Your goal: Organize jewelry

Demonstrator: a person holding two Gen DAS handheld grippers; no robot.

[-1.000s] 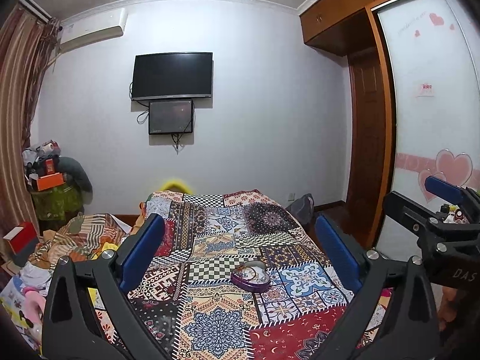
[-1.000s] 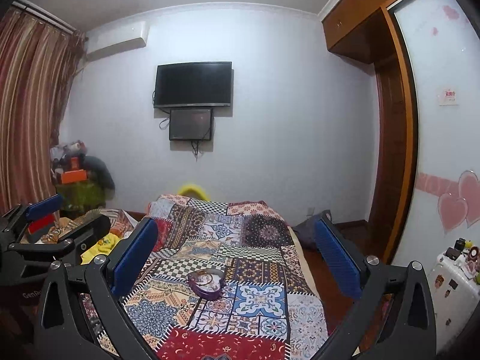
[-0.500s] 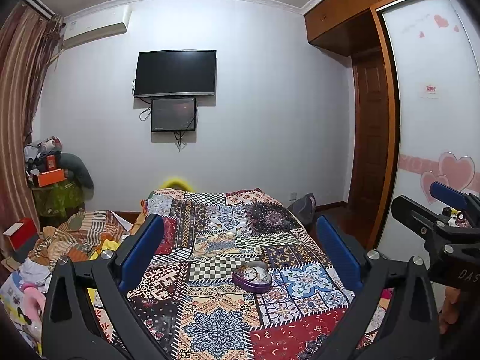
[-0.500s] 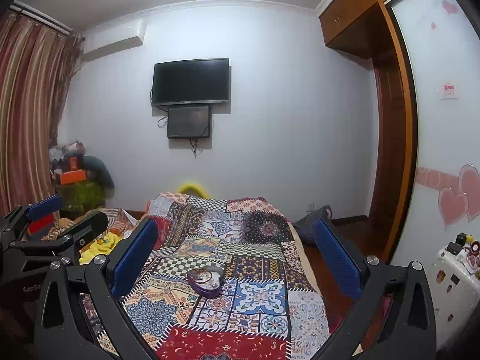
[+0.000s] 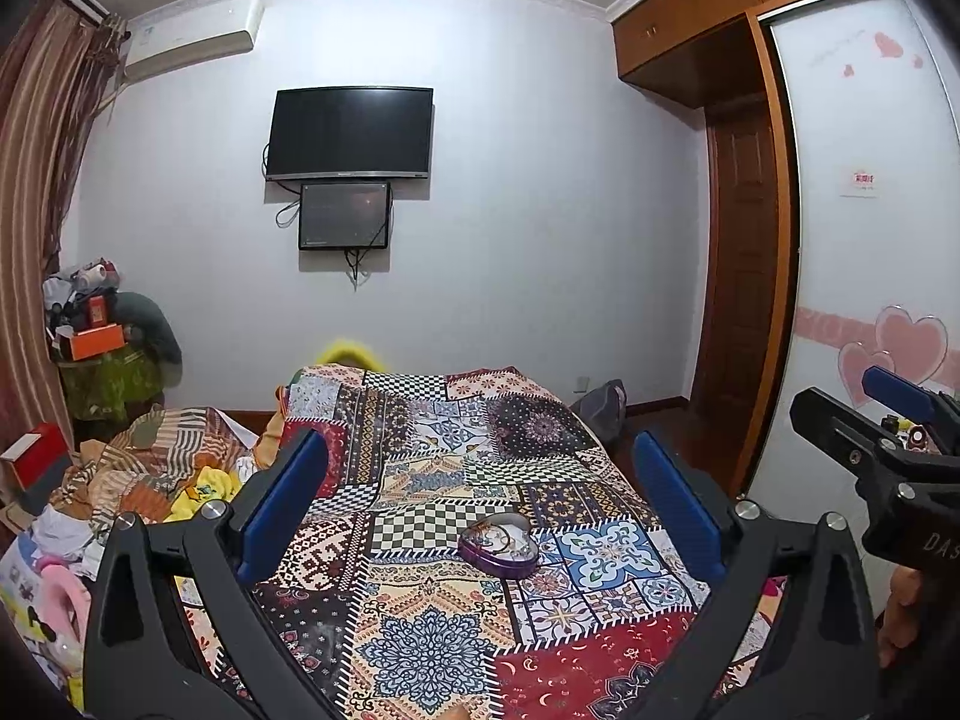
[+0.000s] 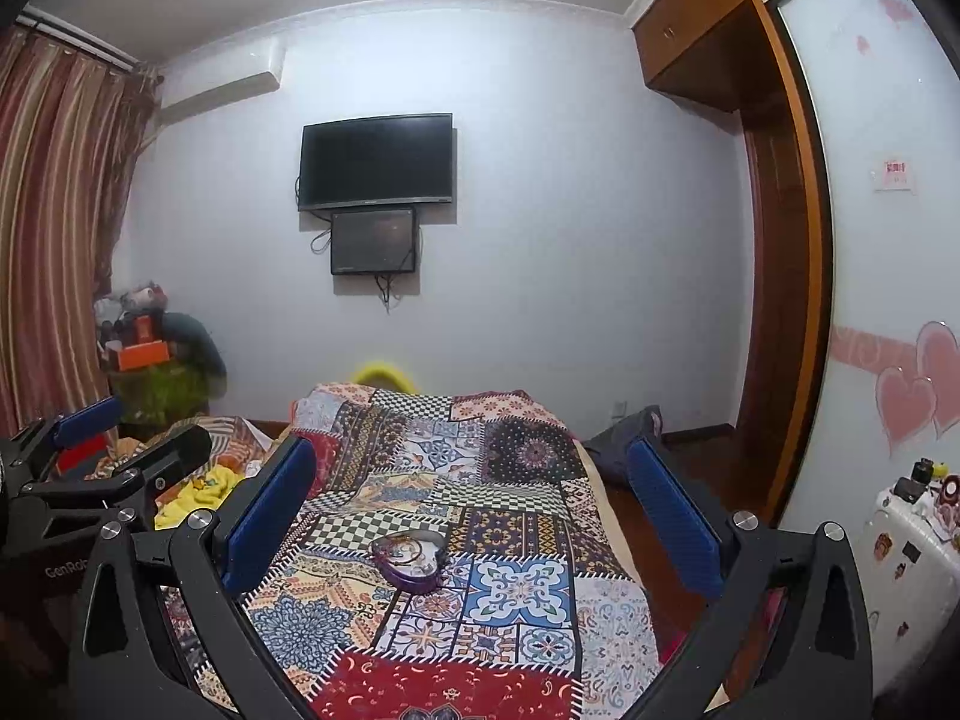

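Purple and heart-shaped, the small open metal tin [image 5: 497, 545] sits on the patchwork quilt of the bed [image 5: 432, 648], roughly at the middle of the near half, with thin chains and rings lying tangled inside it; the single pieces are too small to tell apart. Both tools are held up in the air well short of it. The left gripper [image 5: 480, 510] has its blue-padded fingers [image 5: 282, 504] spread wide with nothing between them, and the right gripper [image 6: 474, 510] is likewise spread and empty, its pads framing the tin [image 6: 410, 558] from a little to the other side. Judging from this, the work has hardly begun and the step in hand is the approach to the tin. To do it well, one gripper would best come down beside the tin's wall and steady it, since a light tin on soft bedding will likely tip or slide when prodded, while the other narrows its spread before reaching in, so the pads can pinch one chain and not rake up the whole tangle. A slow, near-vertical entry would suit, as the quilt gives under pressure.
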